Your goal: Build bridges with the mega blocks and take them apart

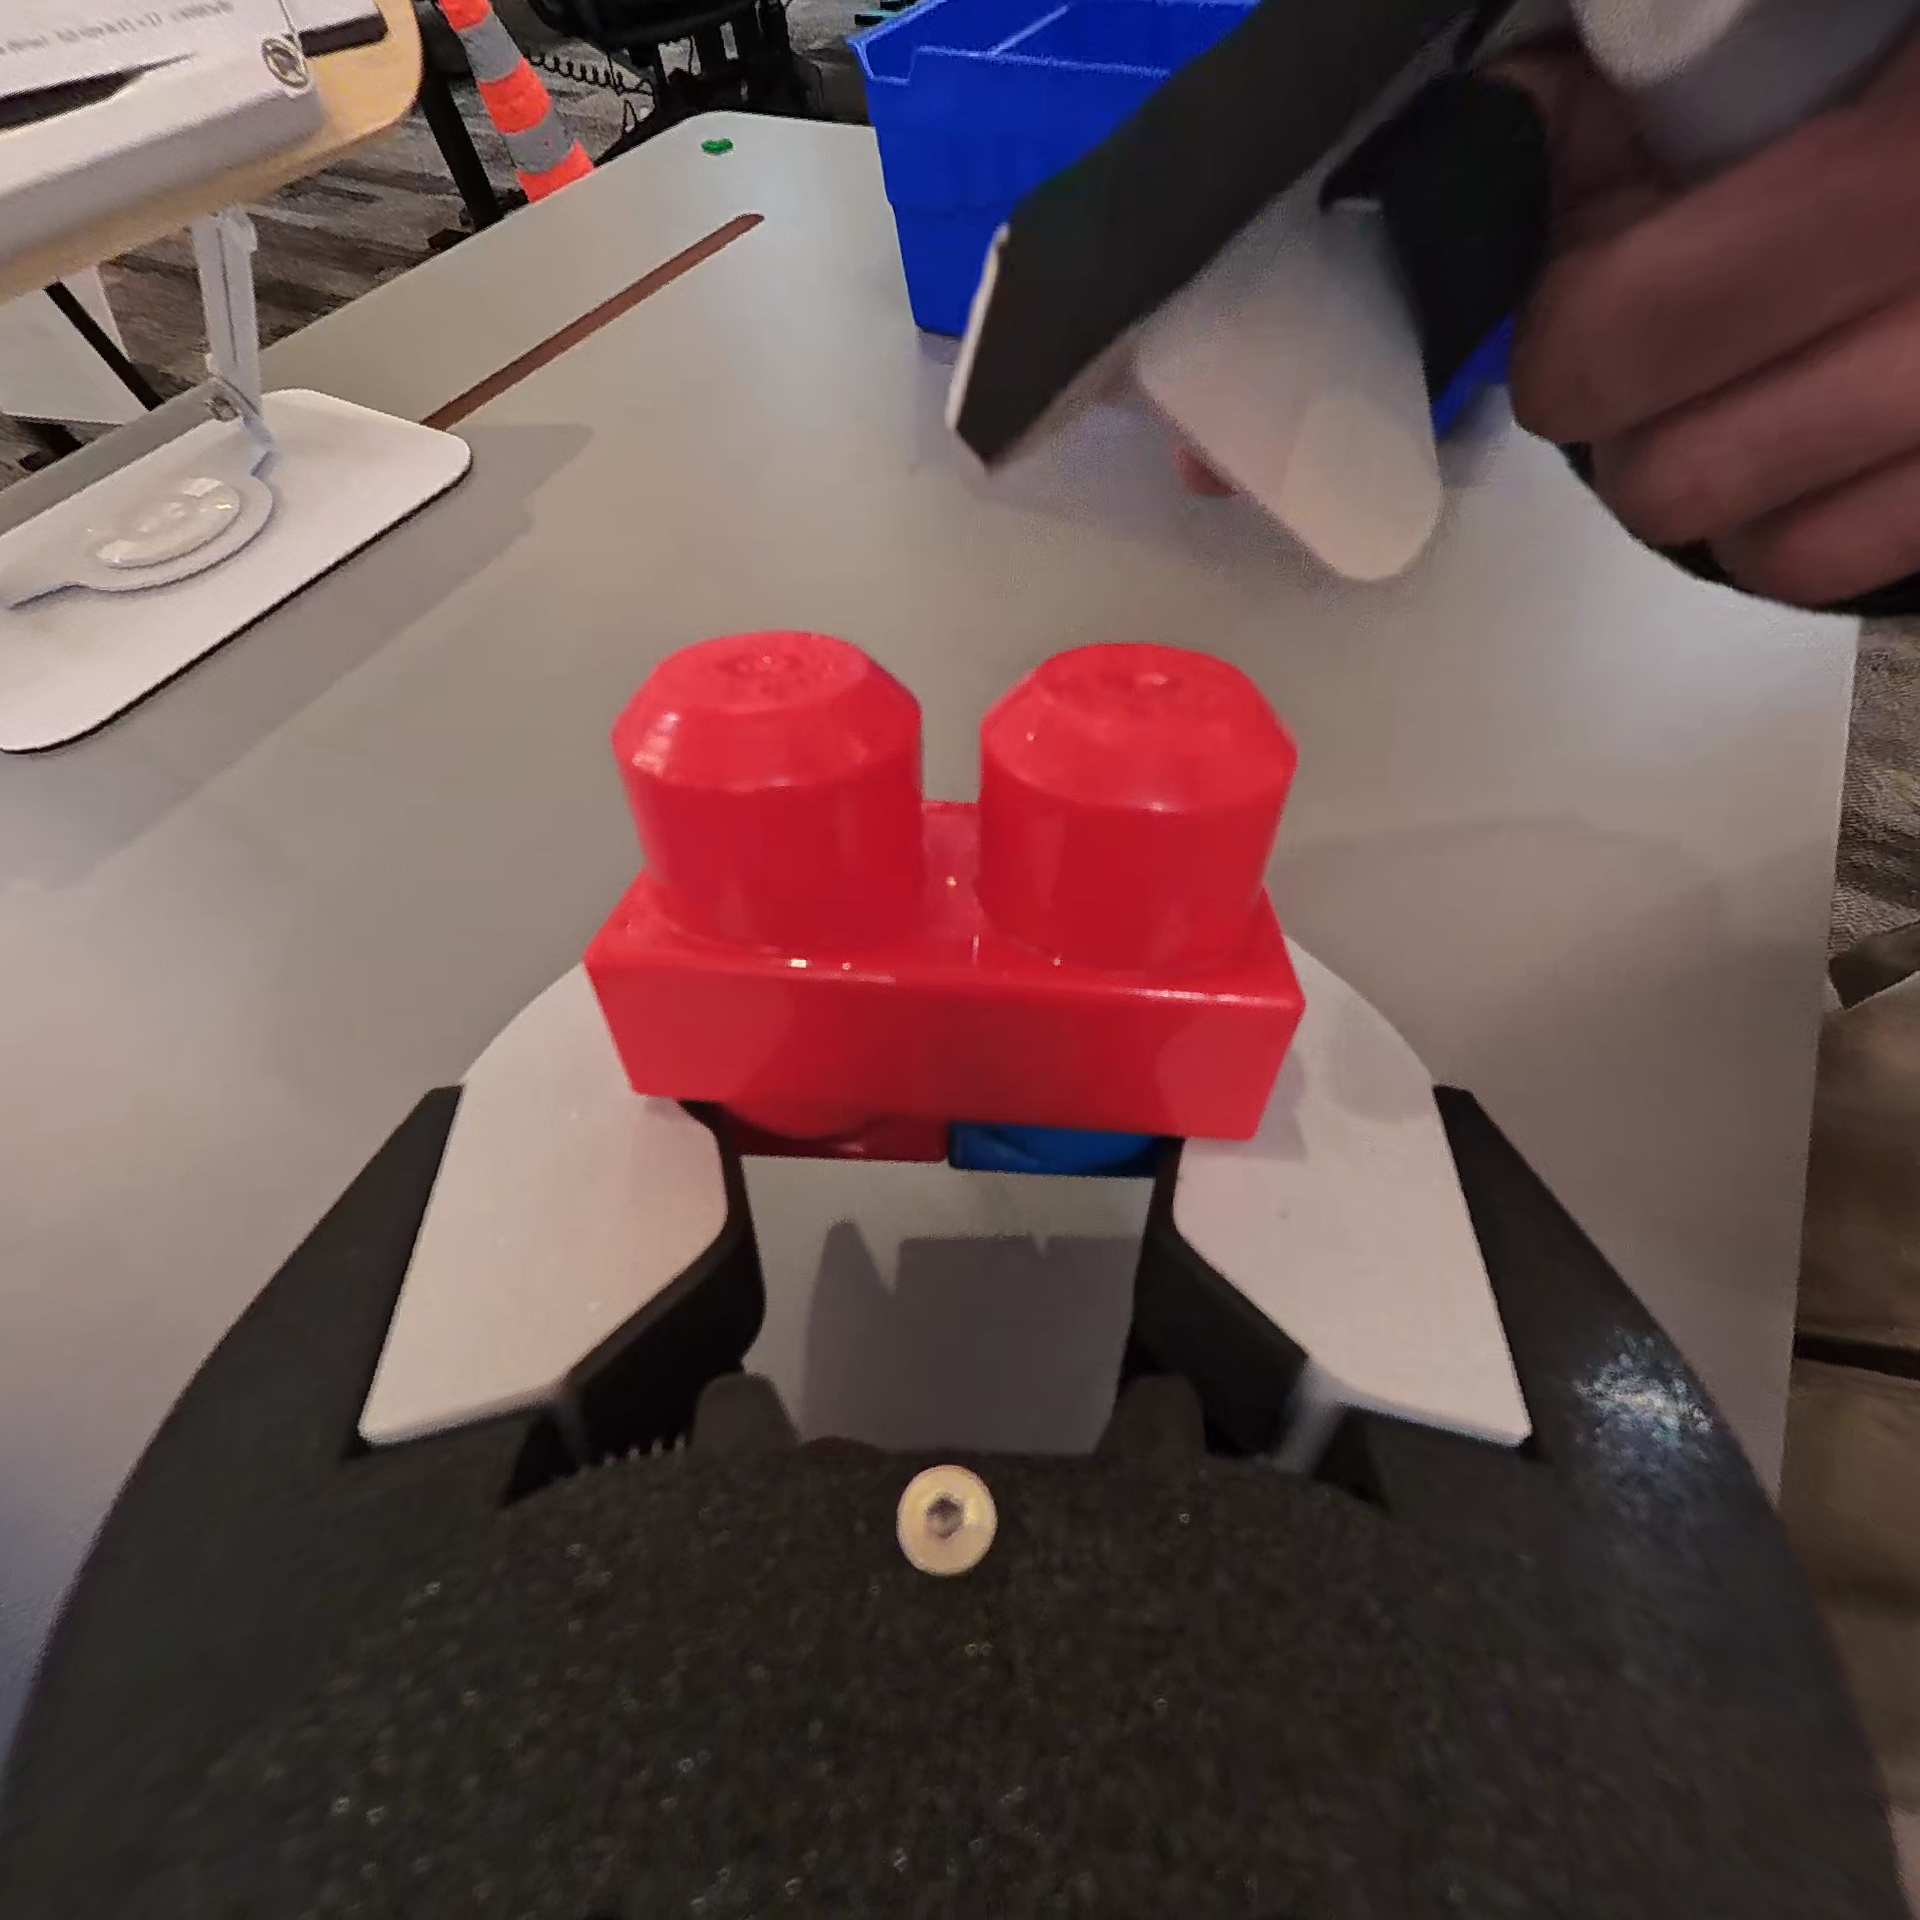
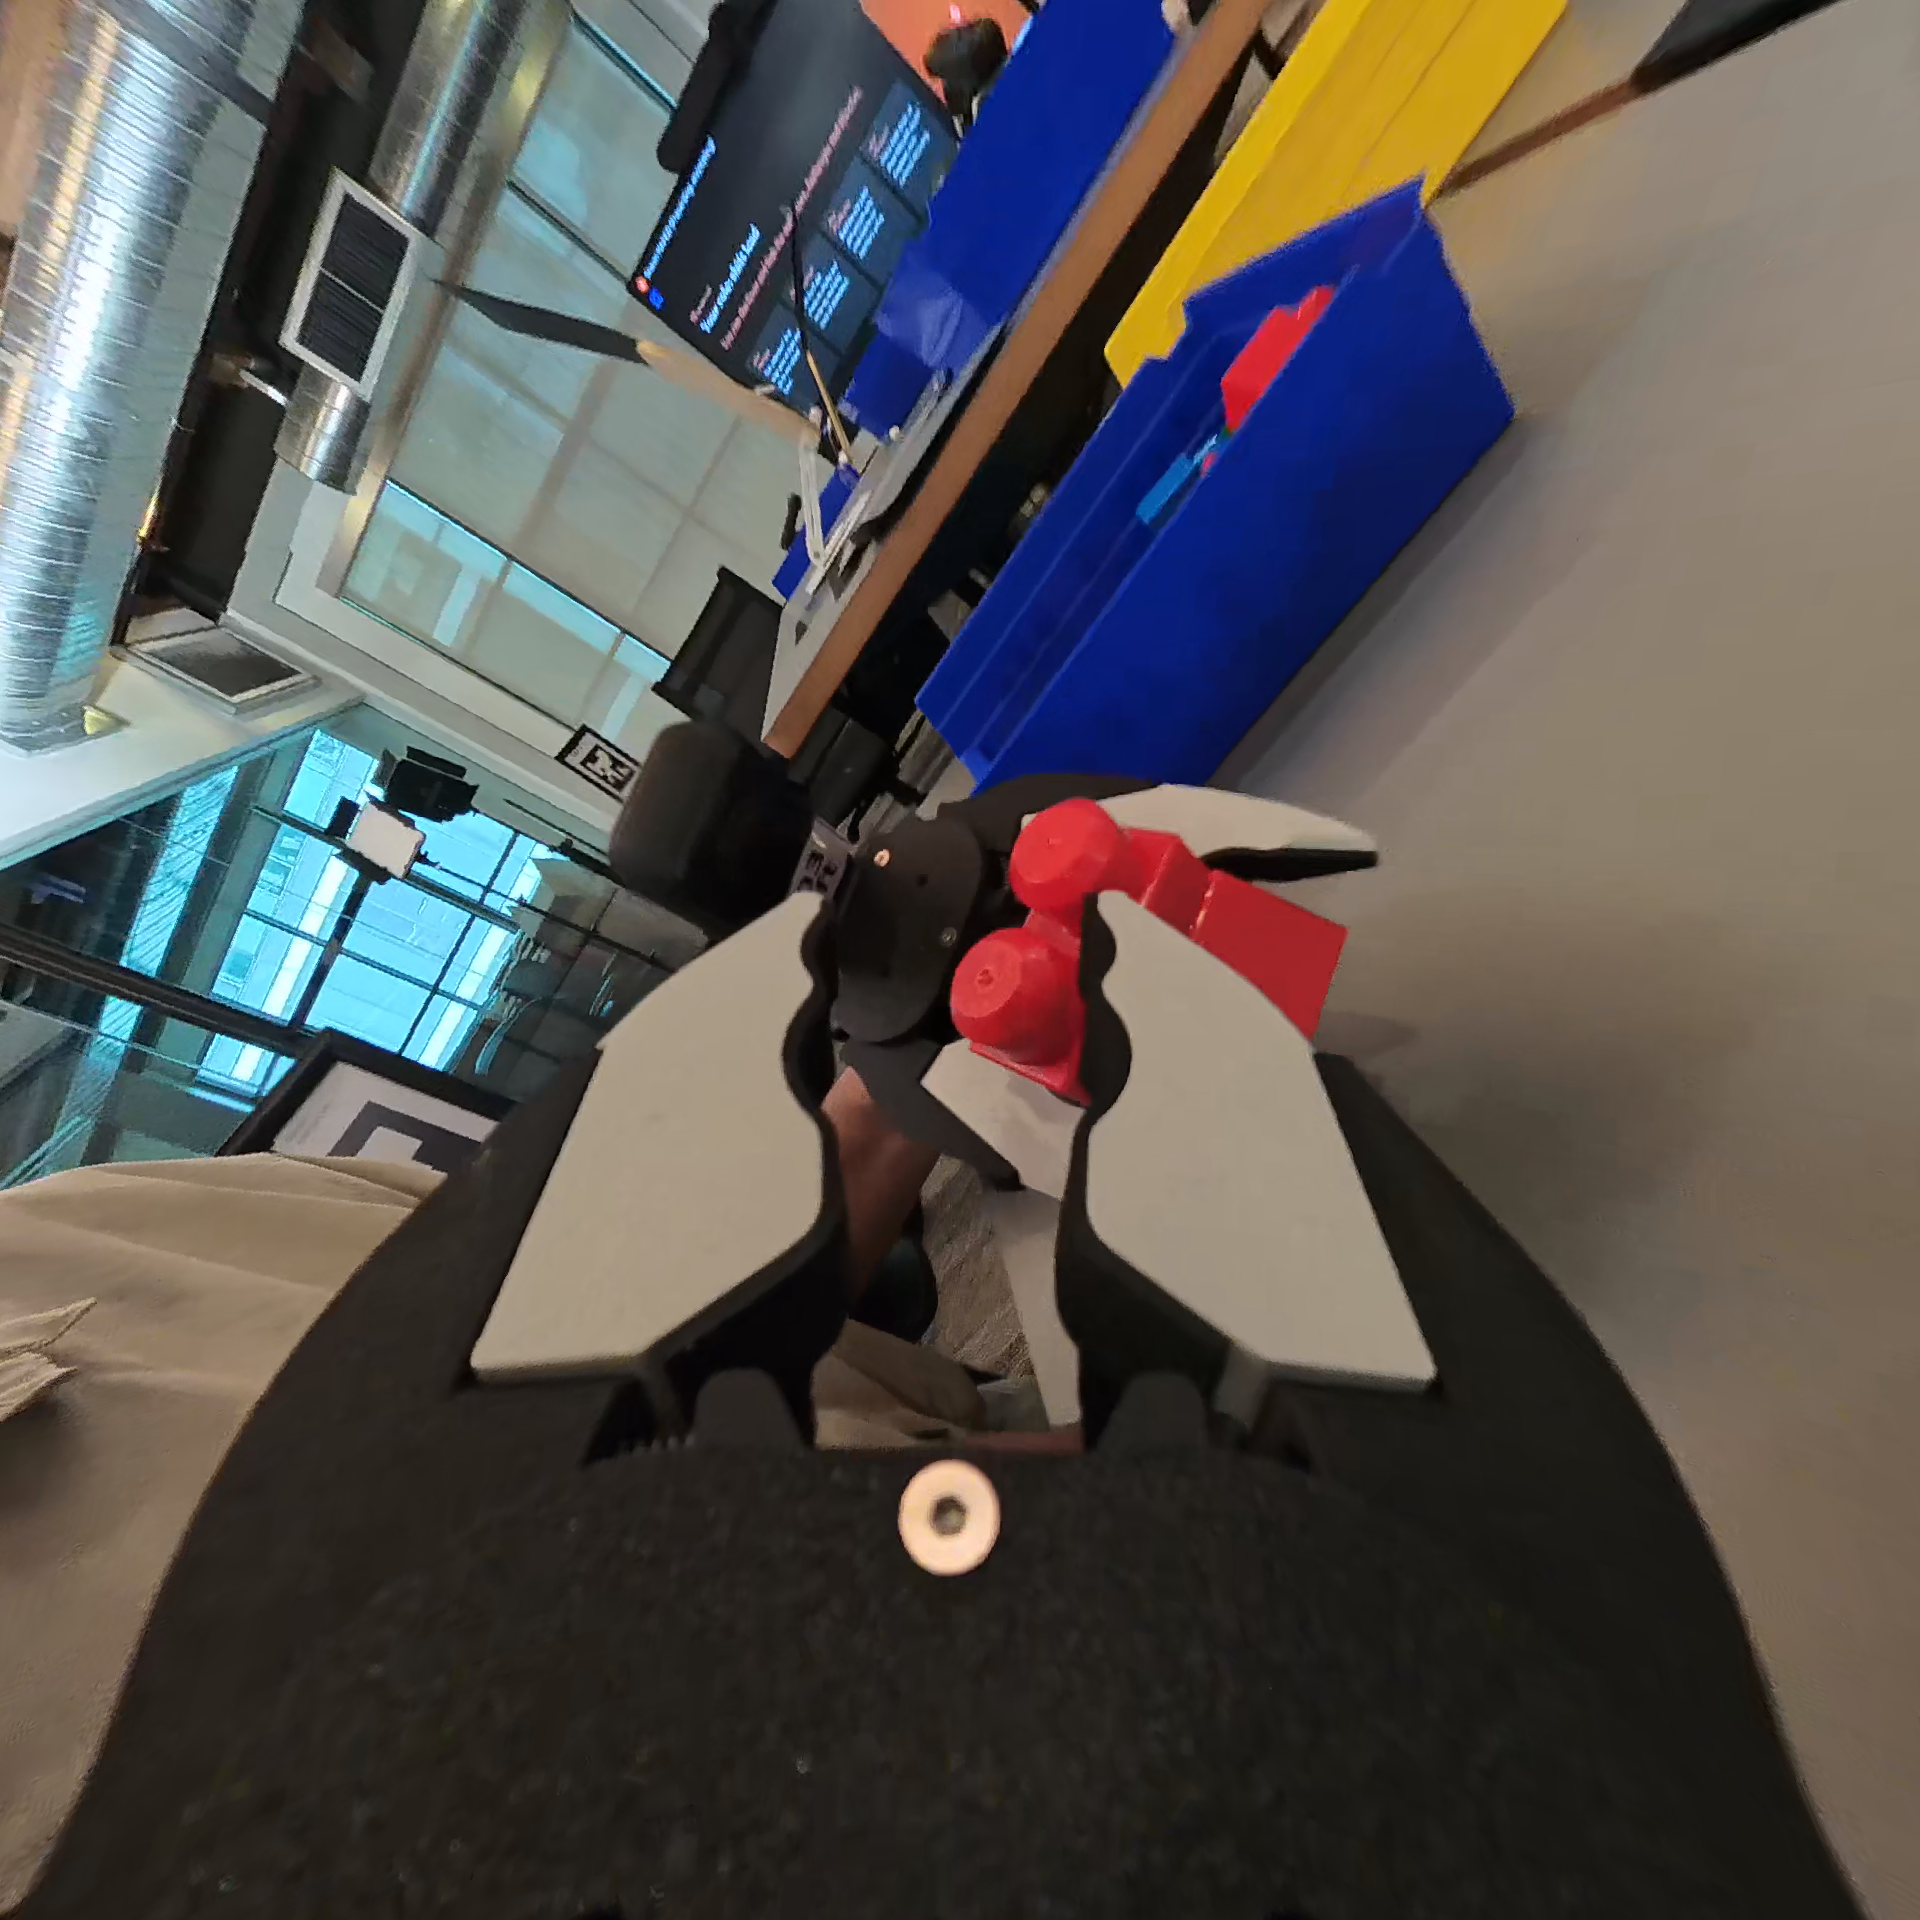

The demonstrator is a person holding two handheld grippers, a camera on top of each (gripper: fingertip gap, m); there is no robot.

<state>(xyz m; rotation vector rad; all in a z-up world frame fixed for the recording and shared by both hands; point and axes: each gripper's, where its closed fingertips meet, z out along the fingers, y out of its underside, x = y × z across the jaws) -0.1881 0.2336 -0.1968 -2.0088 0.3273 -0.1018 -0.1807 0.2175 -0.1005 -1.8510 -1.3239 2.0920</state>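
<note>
Left gripper clamps red block; right gripper parted (grey table).

The red block hides most of two pieces beneath, seemingly one red, one blue. Blocks inside the blue bin are blurred.

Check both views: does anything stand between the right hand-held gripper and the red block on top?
Nothing visible does. The right hand-held gripper is open and apart from the red block; the left hand-held gripper grips only the pieces beneath.
</note>
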